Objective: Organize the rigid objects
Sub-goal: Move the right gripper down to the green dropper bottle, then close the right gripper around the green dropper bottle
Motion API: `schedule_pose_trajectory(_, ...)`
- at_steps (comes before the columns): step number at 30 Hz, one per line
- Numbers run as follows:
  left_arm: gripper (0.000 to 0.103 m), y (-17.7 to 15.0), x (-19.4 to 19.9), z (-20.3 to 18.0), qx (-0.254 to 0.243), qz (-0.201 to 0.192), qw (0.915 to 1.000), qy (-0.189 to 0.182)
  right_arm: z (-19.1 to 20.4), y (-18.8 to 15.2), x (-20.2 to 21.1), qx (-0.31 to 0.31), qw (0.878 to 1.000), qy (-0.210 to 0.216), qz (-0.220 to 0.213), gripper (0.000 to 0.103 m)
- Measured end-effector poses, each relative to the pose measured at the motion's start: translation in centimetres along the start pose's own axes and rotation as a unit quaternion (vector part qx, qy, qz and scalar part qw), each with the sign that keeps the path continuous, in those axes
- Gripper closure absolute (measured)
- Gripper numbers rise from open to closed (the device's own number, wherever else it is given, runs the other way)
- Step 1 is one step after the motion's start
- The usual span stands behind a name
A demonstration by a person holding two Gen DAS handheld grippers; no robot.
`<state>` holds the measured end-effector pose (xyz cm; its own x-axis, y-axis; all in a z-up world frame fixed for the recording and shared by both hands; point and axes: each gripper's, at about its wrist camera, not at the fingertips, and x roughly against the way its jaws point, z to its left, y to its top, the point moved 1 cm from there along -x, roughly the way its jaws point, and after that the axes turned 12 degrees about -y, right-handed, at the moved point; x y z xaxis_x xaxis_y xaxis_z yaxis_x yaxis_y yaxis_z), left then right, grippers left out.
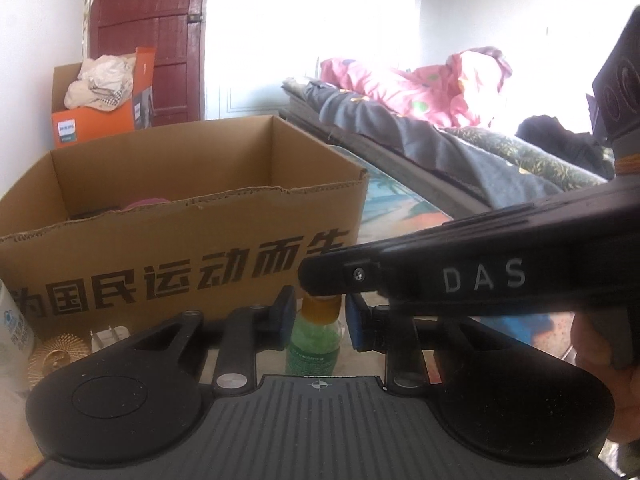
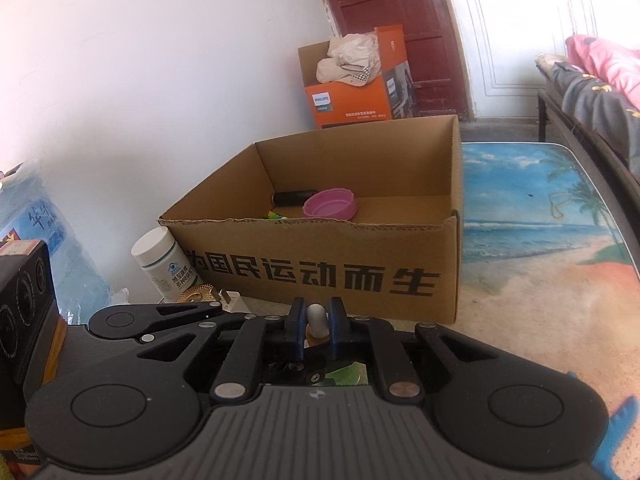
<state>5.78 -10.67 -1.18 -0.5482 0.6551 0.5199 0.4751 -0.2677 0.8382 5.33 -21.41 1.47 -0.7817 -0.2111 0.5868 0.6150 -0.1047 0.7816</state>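
Right wrist view: right gripper [image 2: 316, 320] clenched on a small white rounded object [image 2: 316, 316], both blue pads pressing its sides, just in front of the near wall of the open cardboard box [image 2: 320, 248]. Inside the box, against the far left corner: a pink bowl [image 2: 330, 203], a black cylinder [image 2: 294, 198] lying on its side just behind it, and a small green-and-yellow item [image 2: 276, 215], mostly hidden by the torn rim. Left of the box, on the beach-print tabletop [image 2: 540, 260]: a white supplement bottle [image 2: 164, 260] tilted against the box, a gold wire disc [image 2: 200, 293] and a white plug adapter [image 2: 232, 302].

Left wrist view: left gripper [image 1: 320, 318] with a green bottle with orange cap [image 1: 316, 336] upright between its fingers, pads close on either side at the shoulder; actual pressure on the bottle not determinable. Body of the right gripper crossing from the right, its tip directly above the orange cap. Beyond the table: an orange Philips carton [image 1: 94, 120] stuffed with cloth.
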Motion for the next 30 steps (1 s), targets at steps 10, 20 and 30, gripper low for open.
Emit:
schedule_pose_trajectory(10, 0.065, -1.4, -1.8, 0.2, -0.008, 0.041, 0.999, 0.016, 0.3, -0.1, -0.1, 0.005, 1.0, 0.007, -0.002, 0.089)
schedule_pose_trajectory(20, 0.066, -2.2, -2.8, 0.7, 0.005, 0.052, 0.9985, 0.017, 0.3, 0.1, -0.2, 0.005, 1.0, 0.0, 0.006, 0.077)
schedule_pose_trajectory(30, 0.066, -2.5, -3.8, 0.5, 0.01, 0.056, 0.9983, 0.013, 0.0, -0.1, -0.9, -0.005, 1.0, 0.002, 0.02, 0.058)
